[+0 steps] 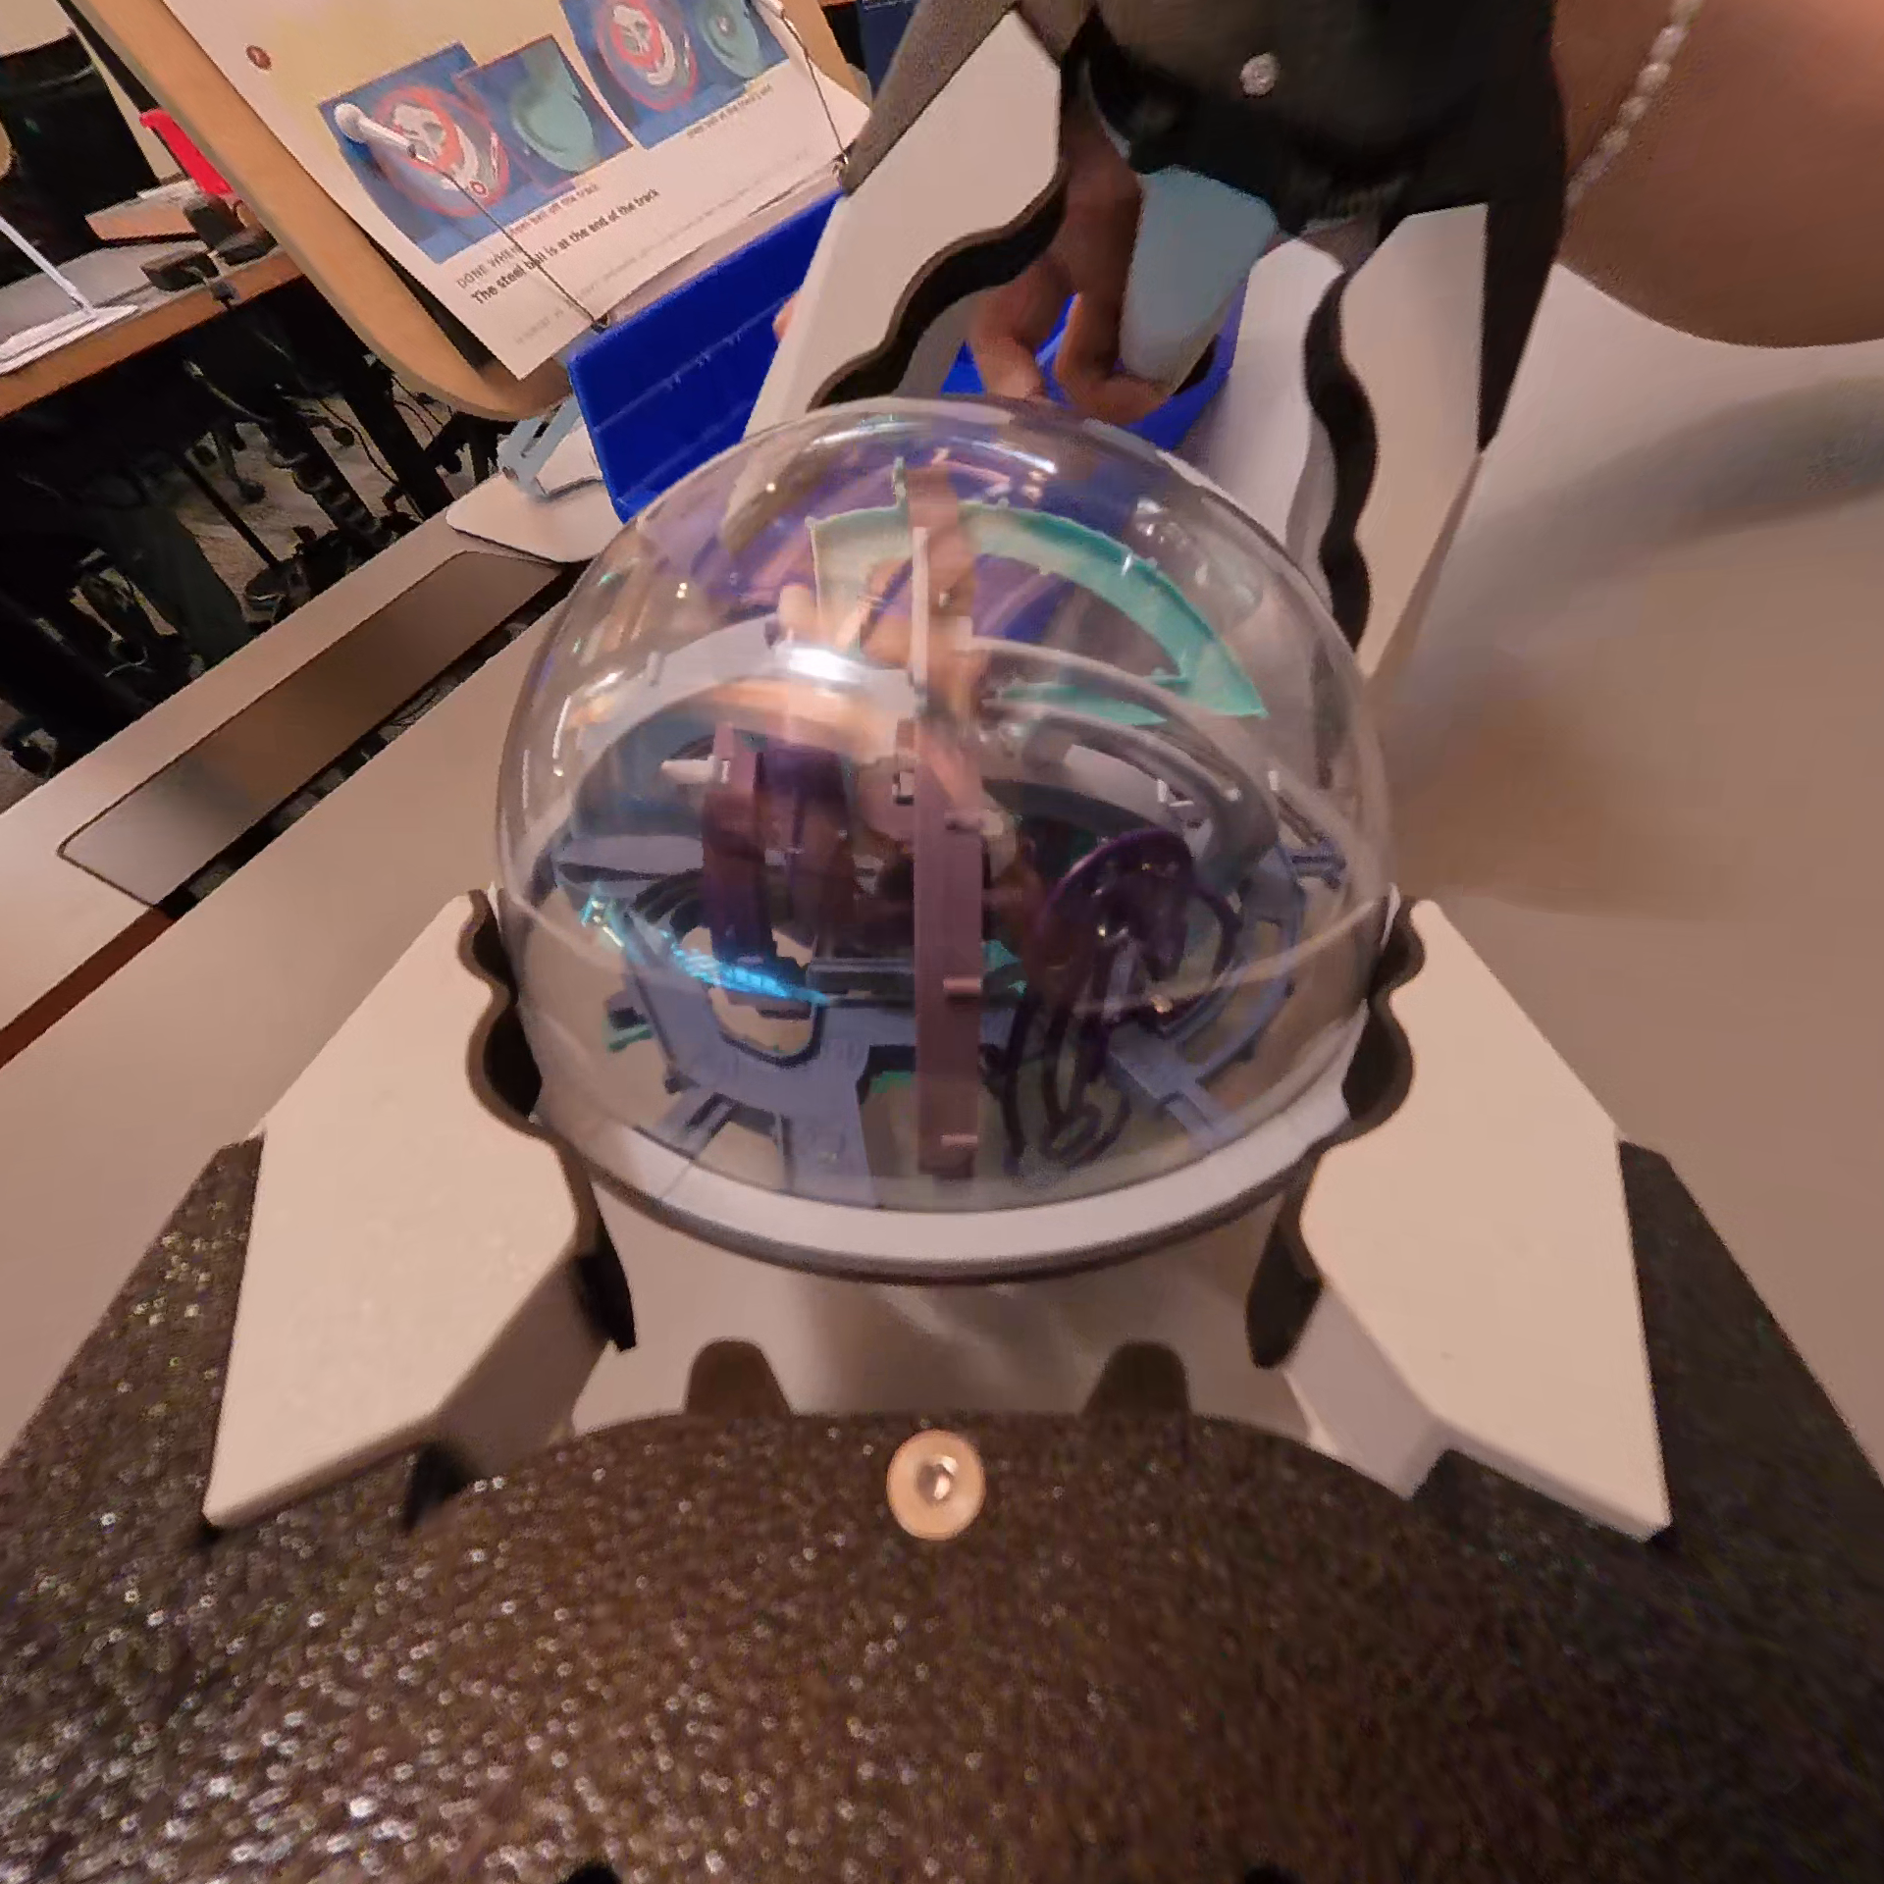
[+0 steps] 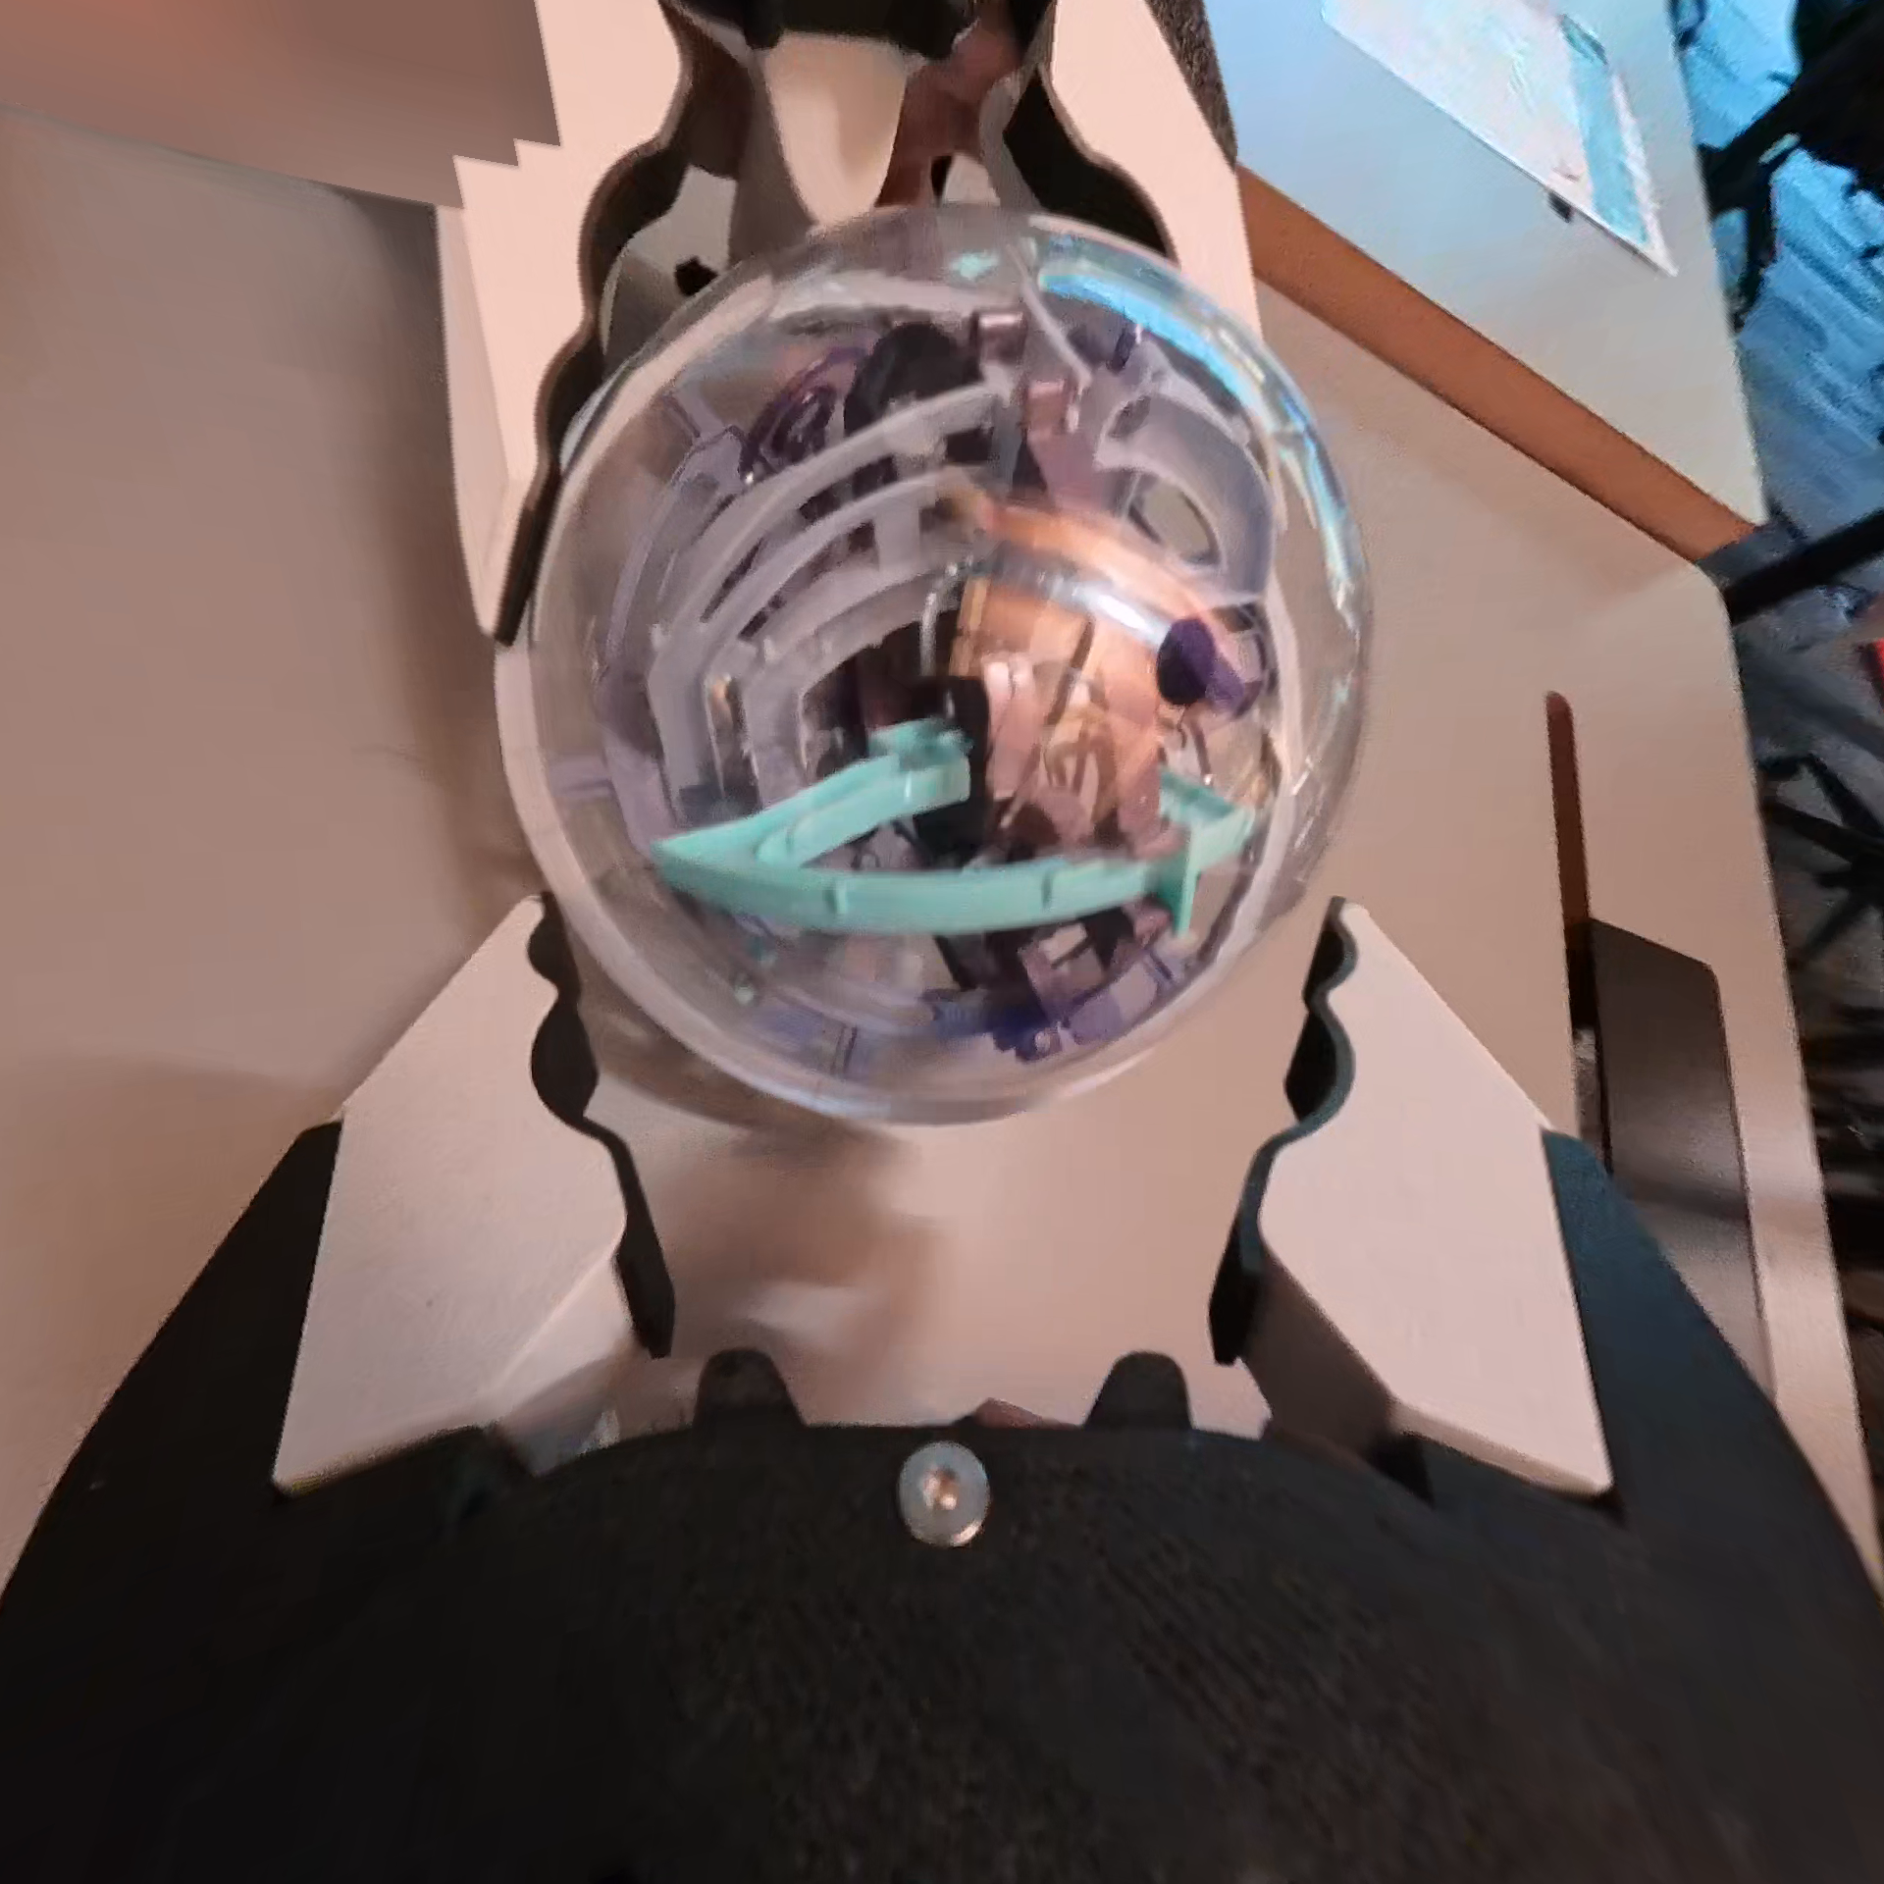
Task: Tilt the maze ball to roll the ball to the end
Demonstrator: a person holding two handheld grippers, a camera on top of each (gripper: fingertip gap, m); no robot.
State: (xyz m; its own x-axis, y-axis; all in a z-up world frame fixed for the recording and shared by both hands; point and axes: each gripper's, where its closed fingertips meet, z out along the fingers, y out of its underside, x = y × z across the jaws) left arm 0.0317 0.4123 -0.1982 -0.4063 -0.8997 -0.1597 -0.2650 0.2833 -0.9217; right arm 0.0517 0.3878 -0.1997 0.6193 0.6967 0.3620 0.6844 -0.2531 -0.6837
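Left wrist view, from its left edge: dark desks and chair legs stand well off to the gripper's left, then a tilted board carrying an instruction sheet (image 1: pixel 530 194) ahead and left, with a blue bin (image 1: pixel 693 387) just beyond the sphere. Centred between the fingers sits the maze ball (image 1: pixel 938 816), a clear sphere with purple, grey and teal tracks inside; the left gripper (image 1: pixel 942 979) clasps it, both dark wavy pads (image 1: pixel 500 1009) pressed to its sides at the seam. Past the sphere's far right the right gripper (image 1: pixel 1152 408) reaches in, a hand (image 1: pixel 1060 306) on its handle. The steel ball inside cannot be made out. Right wrist view, left to right: pale table (image 2: pixel 204 612), then the same maze ball (image 2: pixel 928 673) just ahead, between this gripper's spread fingers (image 2: pixel 571 1030), which stand at its near lower edge; whether those pads (image 2: pixel 1325 1030) press the shell cannot be told. Right of it lie the table's edge and a paper sheet (image 2: pixel 1509 112).
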